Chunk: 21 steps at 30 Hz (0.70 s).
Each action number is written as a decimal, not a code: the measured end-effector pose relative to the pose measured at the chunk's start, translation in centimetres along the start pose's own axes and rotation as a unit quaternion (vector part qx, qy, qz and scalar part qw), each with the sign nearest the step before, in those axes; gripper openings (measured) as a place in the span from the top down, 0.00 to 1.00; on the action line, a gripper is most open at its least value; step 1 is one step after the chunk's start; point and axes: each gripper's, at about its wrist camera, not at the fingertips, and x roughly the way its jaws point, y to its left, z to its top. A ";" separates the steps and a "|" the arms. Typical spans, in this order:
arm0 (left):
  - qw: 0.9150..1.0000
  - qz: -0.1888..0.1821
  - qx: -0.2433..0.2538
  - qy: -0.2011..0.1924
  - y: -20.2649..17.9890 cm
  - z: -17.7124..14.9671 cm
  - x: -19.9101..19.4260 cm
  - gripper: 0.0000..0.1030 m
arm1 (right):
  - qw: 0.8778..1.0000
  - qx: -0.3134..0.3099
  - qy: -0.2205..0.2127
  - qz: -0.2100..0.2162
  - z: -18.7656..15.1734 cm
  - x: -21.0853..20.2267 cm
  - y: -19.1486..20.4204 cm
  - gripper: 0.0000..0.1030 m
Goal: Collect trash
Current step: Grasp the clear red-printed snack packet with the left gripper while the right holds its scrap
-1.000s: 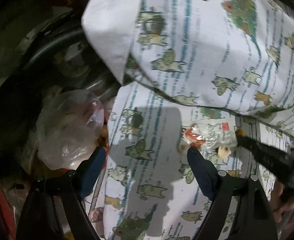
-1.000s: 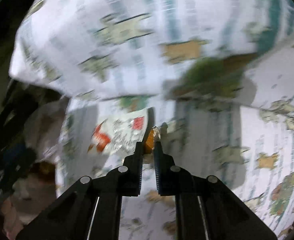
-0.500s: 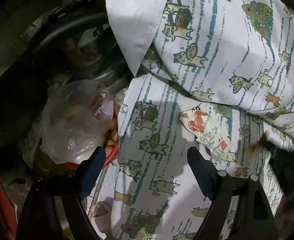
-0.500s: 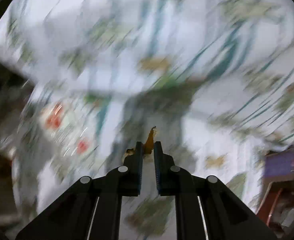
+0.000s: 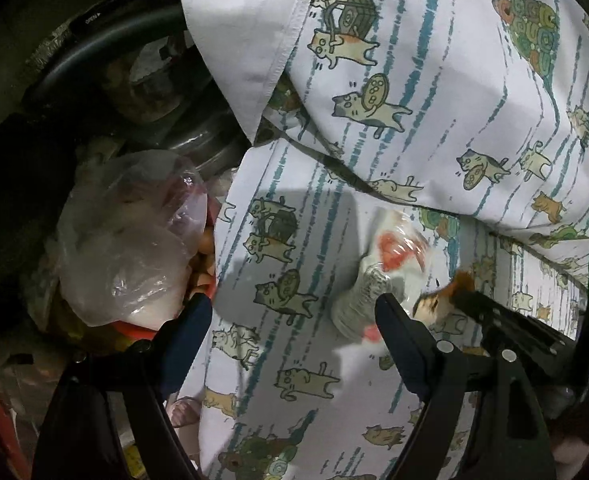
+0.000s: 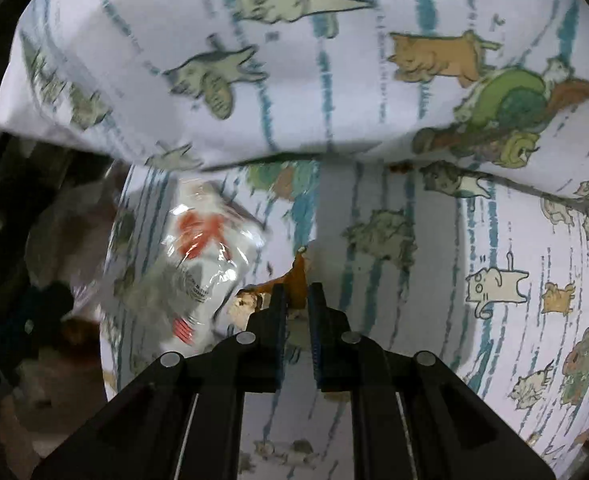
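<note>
A crumpled clear and white snack wrapper with red print lies on the cat-print bedsheet, blurred by motion. It also shows in the right wrist view. My right gripper is shut on a small orange-brown scrap right beside the wrapper; in the left wrist view the gripper comes in from the right with the scrap. My left gripper is open and empty above the sheet, its right finger just in front of the wrapper.
A cat-print pillow lies on the sheet behind the wrapper. Left of the bed edge a clear plastic bag sits over a red bin of rubbish. Dark clutter and a round metal object lie beyond.
The wrapper has shifted and turned on the sheet, closer to my left gripper's right finger. My right gripper swung away and back beside it, still holding the scrap.
</note>
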 end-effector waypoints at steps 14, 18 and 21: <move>0.996 -0.038 0.047 0.058 -3.2 1.9 6.4 0.17 | 0.996 0.051 -0.043 -0.061 3.4 -5.8 -7.6 0.92; 0.992 -0.096 -0.034 0.069 -2.4 2.5 6.9 0.17 | 0.995 0.066 -0.038 -0.061 3.2 -7.3 -9.7 0.92; 0.993 -0.082 -0.034 0.075 -3.6 2.4 7.5 0.17 | 0.995 0.074 -0.034 -0.054 3.0 -7.3 -10.8 0.92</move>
